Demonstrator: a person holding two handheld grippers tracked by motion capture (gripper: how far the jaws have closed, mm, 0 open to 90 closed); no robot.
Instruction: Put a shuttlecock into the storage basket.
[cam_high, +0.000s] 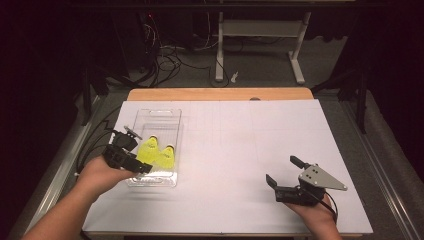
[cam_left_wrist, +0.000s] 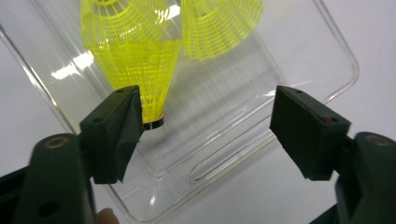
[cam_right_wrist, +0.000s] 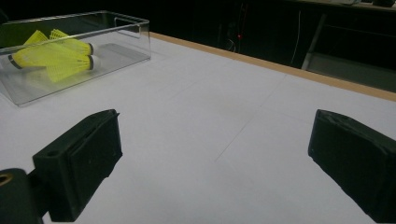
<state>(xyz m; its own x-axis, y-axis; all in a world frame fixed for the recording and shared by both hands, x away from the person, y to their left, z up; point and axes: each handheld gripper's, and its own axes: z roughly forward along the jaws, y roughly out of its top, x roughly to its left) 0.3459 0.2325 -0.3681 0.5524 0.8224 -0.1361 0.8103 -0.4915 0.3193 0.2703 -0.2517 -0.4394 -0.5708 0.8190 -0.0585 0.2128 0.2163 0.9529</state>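
Shuttlecock handling at the clear tray

Shuttlecocks, two in number and both yellow, lie side by side inside the clear plastic tray (cam_high: 155, 117) at the left of the white table (cam_high: 240, 150). The left gripper (cam_left_wrist: 205, 121) hangs over the near end of the tray with its jaws spread wide and nothing pressed between the pads. The nearer shuttlecock (cam_left_wrist: 135, 56) lies just inside the left-hand finger (cam_left_wrist: 116, 126): its dark-banded cork tip sits close against that pad, while its mesh skirt fans away from the fingertips. Whether the tip touches the pad cannot be told. The second shuttlecock (cam_left_wrist: 219, 25) lies beyond the fingertips, skirt against the first one's skirt, well apart from the right-hand finger (cam_left_wrist: 303, 126).

The right gripper (cam_high: 286, 176) rests on the table far from the tray, jaws likewise apart and empty; from between its fingers (cam_right_wrist: 84, 154) the tray shows beyond the left fingertip.

Handling notes, by judgement:
- Each shuttlecock is very light and will roll or skid on the smooth tray floor at a slight nudge.
- The skirt is thin plastic mesh; it flexes and may crease under a firm squeeze.
- The cork tip and the narrow neck above it are the stiffest parts. Take hold there, across the neck, with light pressure.
- Approach squarely, since the rounded tip can slip out sideways.
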